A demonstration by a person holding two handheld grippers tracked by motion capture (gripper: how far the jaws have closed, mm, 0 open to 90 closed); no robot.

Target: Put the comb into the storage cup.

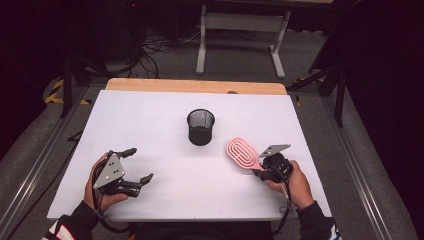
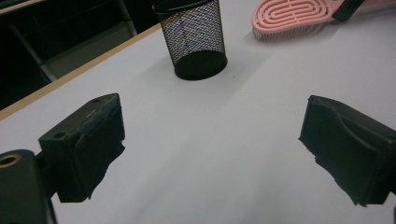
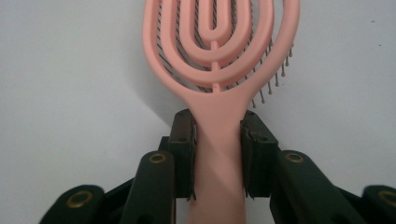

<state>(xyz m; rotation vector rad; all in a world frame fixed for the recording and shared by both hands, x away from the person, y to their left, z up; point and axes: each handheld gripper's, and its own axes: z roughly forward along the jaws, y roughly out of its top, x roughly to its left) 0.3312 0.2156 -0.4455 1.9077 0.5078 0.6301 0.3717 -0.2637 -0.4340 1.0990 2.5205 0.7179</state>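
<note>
A pink hairbrush [image 1: 242, 153] with a vented oval head lies at the table's right, its bristles down. My right gripper [image 1: 260, 173] is shut on its handle; in the right gripper view both jaws press the handle [image 3: 218, 140] from either side. A black mesh cup [image 1: 200, 127] stands upright near the middle of the table, also seen in the left gripper view [image 2: 192, 39] with the hairbrush [image 2: 289, 16] beyond it. My left gripper [image 1: 139, 167] rests at the front left, open, with nothing between its fingers [image 2: 88, 144].
The white table top [image 1: 165, 175] has a wooden strip [image 1: 195, 85] along its far edge. Beyond it stand a grey table frame [image 1: 242, 30] and floor cables [image 1: 150, 47]. Metal rails [image 1: 35, 170] run along both sides.
</note>
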